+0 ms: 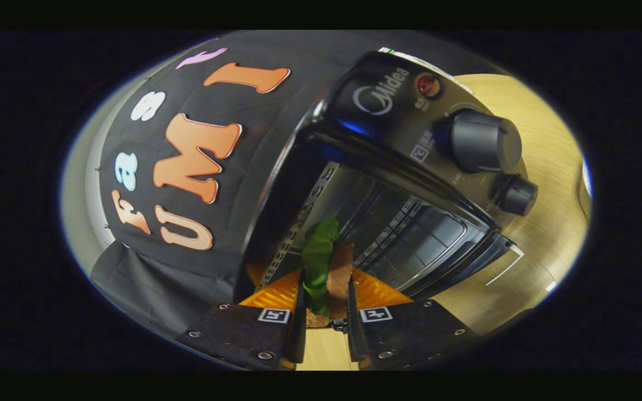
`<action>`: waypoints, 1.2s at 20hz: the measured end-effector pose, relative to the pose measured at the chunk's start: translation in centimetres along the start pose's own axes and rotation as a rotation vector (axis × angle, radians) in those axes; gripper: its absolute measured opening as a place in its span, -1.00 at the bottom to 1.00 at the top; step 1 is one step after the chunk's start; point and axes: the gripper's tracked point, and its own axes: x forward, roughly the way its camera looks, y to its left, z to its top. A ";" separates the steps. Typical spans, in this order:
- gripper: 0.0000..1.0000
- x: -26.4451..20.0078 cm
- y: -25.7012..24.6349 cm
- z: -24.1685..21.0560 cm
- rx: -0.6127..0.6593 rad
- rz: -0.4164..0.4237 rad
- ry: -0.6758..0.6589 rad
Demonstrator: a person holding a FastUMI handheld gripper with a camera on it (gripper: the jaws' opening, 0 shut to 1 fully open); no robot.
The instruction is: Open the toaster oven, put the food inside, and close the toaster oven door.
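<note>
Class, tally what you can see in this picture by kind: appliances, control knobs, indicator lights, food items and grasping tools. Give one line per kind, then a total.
Toaster oven, door open: 1
Control knobs: 2
Red indicator light: 1
Sandwich with lettuce, clamped between both fingers of the tongs: 1
Tongs: 1
Total: 6

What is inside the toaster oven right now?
The toaster oven is open, showing bare metal walls and rack. The sandwich, gripped between the fingers, covers part of the cavity.
</note>
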 end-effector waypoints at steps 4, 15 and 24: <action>-0.38 0.6 -0.5 0.3 -0.144 -0.066 -0.034; 0.24 0.3 -1.9 1.2 -0.522 -0.237 0.007; 0.62 -2.6 -2.2 1.9 -0.739 -0.307 0.045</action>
